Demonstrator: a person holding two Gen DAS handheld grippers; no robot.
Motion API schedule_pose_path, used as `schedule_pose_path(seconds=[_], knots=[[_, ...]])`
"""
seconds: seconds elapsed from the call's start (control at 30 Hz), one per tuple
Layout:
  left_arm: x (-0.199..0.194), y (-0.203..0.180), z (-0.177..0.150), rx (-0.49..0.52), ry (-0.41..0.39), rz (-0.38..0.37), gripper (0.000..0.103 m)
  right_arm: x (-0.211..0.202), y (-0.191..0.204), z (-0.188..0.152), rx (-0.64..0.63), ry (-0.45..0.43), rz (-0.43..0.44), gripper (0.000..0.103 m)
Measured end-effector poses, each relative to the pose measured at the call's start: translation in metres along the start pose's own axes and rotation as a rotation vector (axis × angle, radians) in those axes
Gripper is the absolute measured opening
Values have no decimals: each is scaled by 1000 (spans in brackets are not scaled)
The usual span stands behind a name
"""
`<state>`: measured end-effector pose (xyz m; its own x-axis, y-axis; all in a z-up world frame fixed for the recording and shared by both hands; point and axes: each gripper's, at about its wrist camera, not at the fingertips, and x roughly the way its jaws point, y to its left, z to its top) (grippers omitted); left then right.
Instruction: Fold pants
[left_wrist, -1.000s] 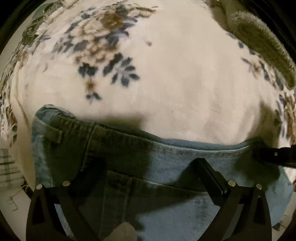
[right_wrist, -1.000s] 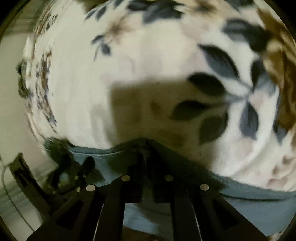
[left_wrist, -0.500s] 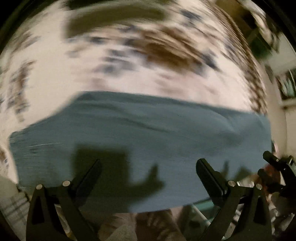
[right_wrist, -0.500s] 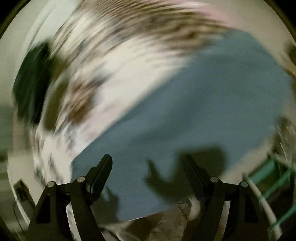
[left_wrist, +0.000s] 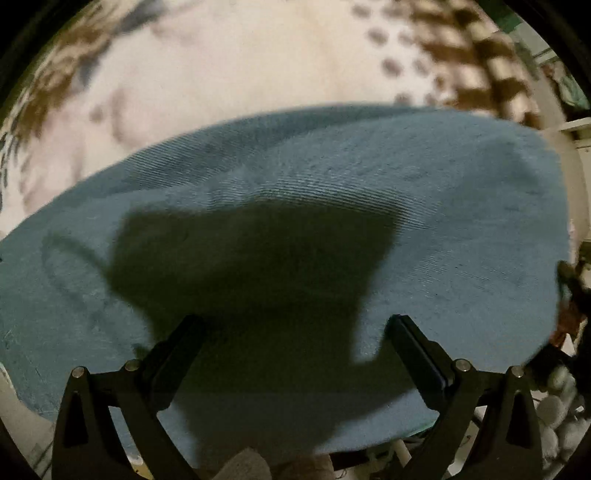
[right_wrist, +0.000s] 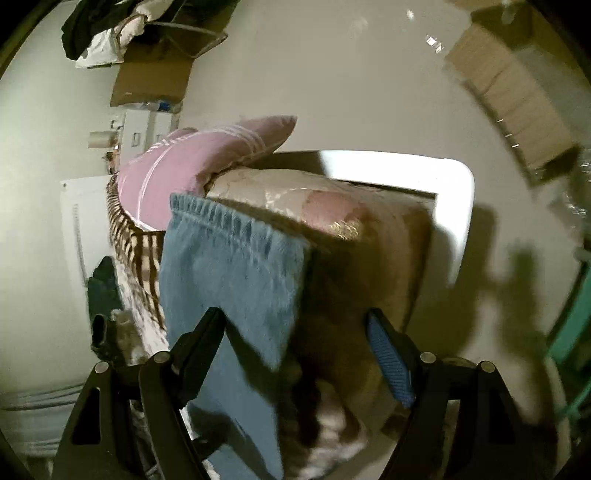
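Bed cover: cream floral blanket (left_wrist: 229, 85) spreading behind everything in the left wrist view, blurry, brown and blue-grey blooms showing at the edges.
Jeans: blue denim pants (left_wrist: 332, 206) lying flat on that blanket, filling most of the left wrist view, gripper shadow falling across the middle.
Jeans again: same denim (right_wrist: 236, 266) hanging over the bed's edge in the right wrist view, hem up top near a pink pillow (right_wrist: 195, 162).
Left gripper (left_wrist: 291, 350): hovering just over the denim, jaws spread wide, gripping nothing.
Right gripper (right_wrist: 295, 343): also gaping wide, gripping nothing, left finger overlapping the draped denim's edge, right finger showing a blue pad (right_wrist: 391, 365).
Touching or not: can't really tell for the right one, kinda blurry down there.
Room stuff: pale wall behind, white headboard (right_wrist: 443, 177) past a beige patterned cushion (right_wrist: 332, 206), cardboard box (right_wrist: 155, 77) further back, striped brown fabric (right_wrist: 136, 251) sitting left of the denim.
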<state>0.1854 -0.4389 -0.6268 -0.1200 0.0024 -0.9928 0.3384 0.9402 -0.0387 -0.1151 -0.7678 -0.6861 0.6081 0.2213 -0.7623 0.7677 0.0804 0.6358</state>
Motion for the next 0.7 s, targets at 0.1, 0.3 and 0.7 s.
schedule_pose_path(seconds=[0.1,0.3,0.7], knots=[[0,-2,4,-15,-1,3,103,-7,7,-8,-66,-49,-28,68],[4,-9,5,-22,-1,16,103,1,18,-11,-89,43,86,38],[-1,3,7,-44,-11,16,103,41,72,-7,-241,47,73,34]])
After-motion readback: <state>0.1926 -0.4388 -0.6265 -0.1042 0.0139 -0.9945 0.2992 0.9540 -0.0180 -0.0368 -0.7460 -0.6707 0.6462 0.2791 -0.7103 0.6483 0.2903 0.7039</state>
